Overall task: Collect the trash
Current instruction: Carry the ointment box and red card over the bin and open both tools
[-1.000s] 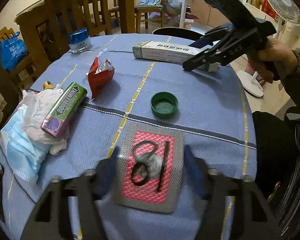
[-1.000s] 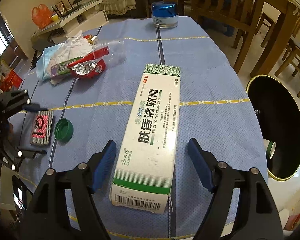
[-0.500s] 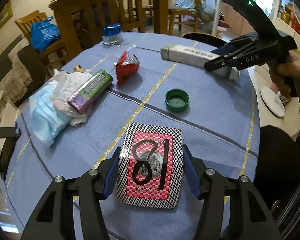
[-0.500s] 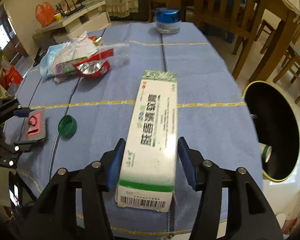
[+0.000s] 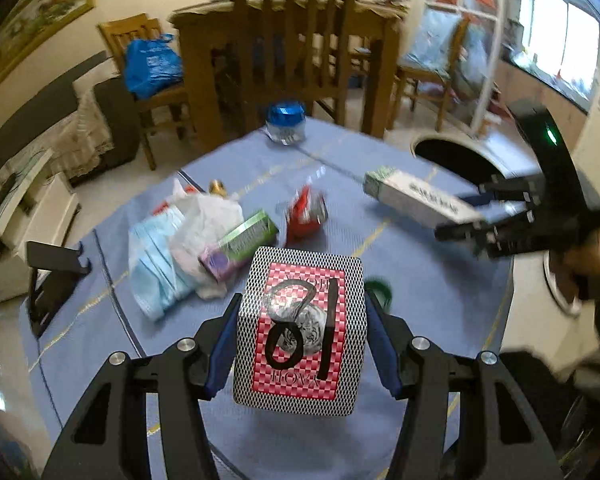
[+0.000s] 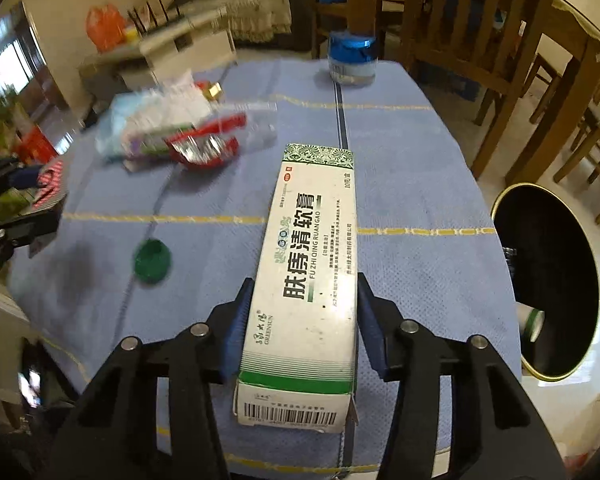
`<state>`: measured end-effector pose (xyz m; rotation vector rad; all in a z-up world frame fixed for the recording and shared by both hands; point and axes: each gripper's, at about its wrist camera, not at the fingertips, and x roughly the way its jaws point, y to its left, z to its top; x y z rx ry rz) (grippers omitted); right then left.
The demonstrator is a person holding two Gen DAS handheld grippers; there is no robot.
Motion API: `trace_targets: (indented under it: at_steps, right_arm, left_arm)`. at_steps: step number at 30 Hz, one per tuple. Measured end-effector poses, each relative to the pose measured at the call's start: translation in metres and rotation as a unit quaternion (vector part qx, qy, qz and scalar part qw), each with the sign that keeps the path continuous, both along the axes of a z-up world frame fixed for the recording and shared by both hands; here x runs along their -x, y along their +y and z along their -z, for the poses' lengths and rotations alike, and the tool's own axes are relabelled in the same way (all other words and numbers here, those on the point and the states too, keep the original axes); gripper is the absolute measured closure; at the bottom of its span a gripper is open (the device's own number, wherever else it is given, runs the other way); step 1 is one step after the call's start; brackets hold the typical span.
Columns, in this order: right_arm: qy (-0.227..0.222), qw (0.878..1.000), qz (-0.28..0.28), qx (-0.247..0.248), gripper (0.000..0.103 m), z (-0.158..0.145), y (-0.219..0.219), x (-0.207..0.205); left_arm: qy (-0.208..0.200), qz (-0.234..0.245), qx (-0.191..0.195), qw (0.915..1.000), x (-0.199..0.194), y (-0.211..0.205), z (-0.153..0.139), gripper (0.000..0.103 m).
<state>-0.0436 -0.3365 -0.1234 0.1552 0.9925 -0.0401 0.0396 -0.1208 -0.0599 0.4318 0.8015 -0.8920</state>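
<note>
My left gripper (image 5: 300, 340) is shut on a red checkered card box (image 5: 300, 328) marked with black pen, lifted above the blue tablecloth (image 5: 420, 280). My right gripper (image 6: 300, 320) is shut on a long white and green ointment box (image 6: 312, 272), held above the table; the box also shows in the left wrist view (image 5: 416, 200). On the table lie a green bottle cap (image 6: 152, 260), a red foil wrapper (image 6: 204, 146), a gum pack (image 5: 240, 244), a blue face mask (image 5: 156, 256) and white tissue (image 5: 204, 220).
A black round bin (image 6: 552, 280) with a gold rim stands on the floor right of the table, a small bottle inside. A blue-lidded jar (image 6: 352, 58) sits at the table's far edge. Wooden chairs (image 5: 296, 40) stand beyond. A phone stand (image 5: 52, 276) is at the left.
Both grippers closed on their boxes and lifted them off the table. The left wrist view tilted up and turned left; the ointment box rose clear of the cloth.
</note>
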Motion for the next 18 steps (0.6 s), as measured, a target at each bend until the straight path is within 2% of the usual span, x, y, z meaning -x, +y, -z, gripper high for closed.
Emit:
trace_targets:
  at_steps: [5,10,14,18]
  right_arm:
    - [-0.032,0.999,0.017,-0.017,0.054,-0.016,-0.009,0.015]
    - [-0.049,0.998,0.035,-0.016,0.054,-0.022,-0.019,0.024]
    - [-0.052,0.998,0.044,-0.016,0.054,-0.022,-0.028,0.028]
    - [-0.056,0.996,0.067,-0.019,0.054,-0.020,-0.047,0.032]
  left_arm:
    - [-0.018,-0.083,0.010,0.9963,0.004,-0.027,-0.024,0.047]
    - [-0.032,-0.156,-0.001,0.9873,0.007,-0.046,-0.026,0.047]
    - [-0.033,-0.184,-0.007,0.9823,0.012,-0.056,-0.020,0.047]
    - [-0.023,-0.180,-0.009,0.9834,0.016,-0.075,-0.018,0.047]
